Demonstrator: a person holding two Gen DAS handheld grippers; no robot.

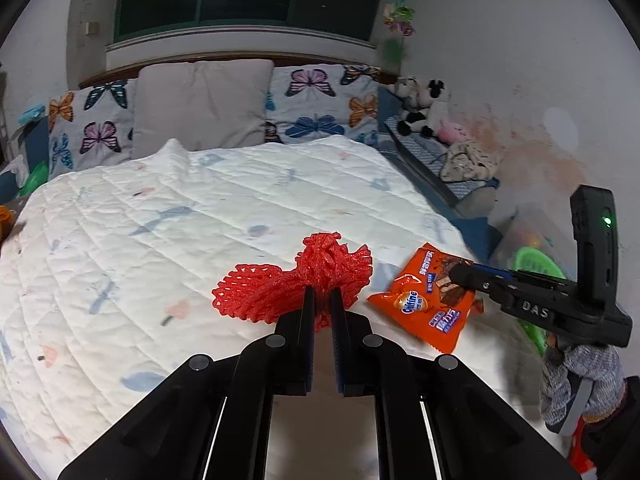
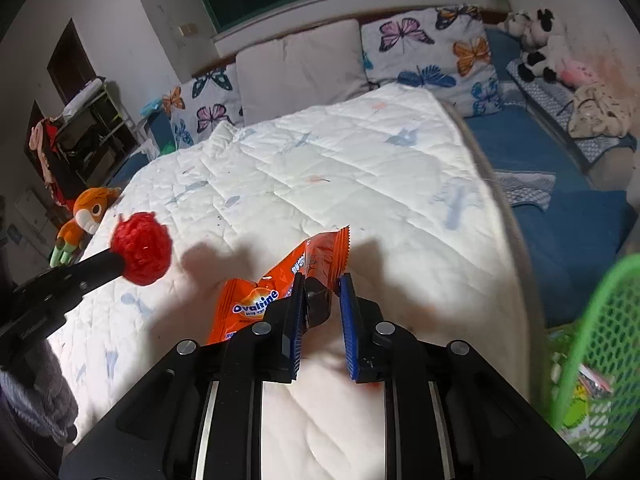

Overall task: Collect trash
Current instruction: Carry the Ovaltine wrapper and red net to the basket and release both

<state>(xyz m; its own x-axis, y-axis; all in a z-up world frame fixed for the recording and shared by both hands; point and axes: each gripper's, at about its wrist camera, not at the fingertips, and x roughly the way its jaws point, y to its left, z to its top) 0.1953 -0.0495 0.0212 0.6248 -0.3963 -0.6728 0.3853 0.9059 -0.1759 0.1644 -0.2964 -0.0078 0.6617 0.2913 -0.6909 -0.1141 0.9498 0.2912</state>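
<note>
My left gripper is shut on a red foam net and holds it over the white quilt; the net also shows in the right wrist view. My right gripper is shut on the edge of an orange Ovaltine wrapper, lifted just above the quilt. The wrapper shows in the left wrist view with the right gripper on its right side.
A green mesh trash basket with scraps inside stands by the bed's right edge, also in the left wrist view. Butterfly pillows line the headboard. Plush toys sit at right; an orange plush lies at left.
</note>
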